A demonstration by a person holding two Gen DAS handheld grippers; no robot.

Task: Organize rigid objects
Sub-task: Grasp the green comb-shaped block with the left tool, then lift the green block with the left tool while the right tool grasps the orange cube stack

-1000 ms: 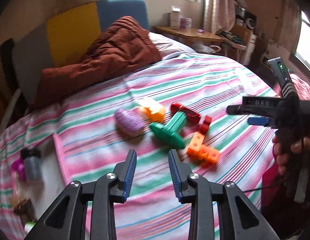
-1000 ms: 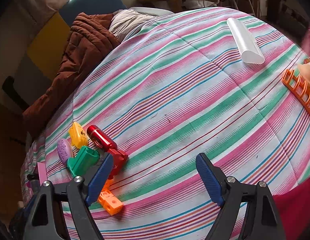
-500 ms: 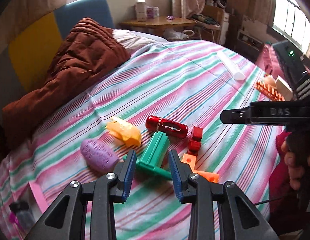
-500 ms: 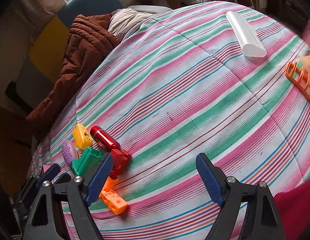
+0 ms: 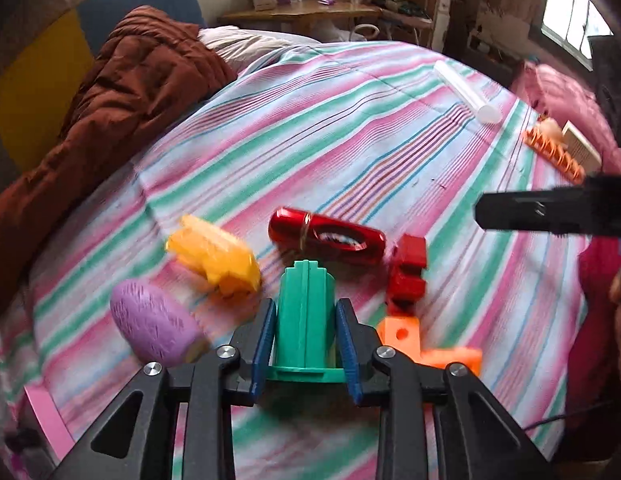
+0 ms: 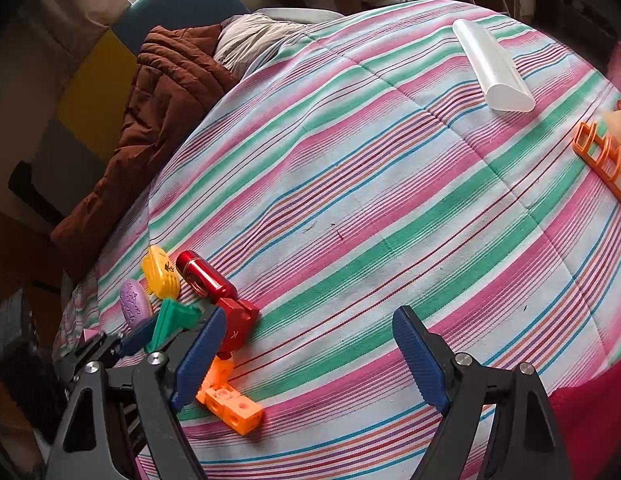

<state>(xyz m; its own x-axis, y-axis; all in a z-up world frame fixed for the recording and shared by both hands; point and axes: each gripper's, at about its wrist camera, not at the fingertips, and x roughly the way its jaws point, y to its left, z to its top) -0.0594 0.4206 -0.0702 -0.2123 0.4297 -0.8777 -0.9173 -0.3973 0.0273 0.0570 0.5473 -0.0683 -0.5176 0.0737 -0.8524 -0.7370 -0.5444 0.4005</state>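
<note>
Left gripper has been closing, its pads now flanking the green piece lying near the bed's left edge. Right gripper hangs spread wide over bare stripes.

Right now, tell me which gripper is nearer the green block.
Left. The left gripper has the green block between its blue pads, apparently pressing its sides. The right gripper hangs open over bare striped bedspread, beside the toy cluster.
</note>
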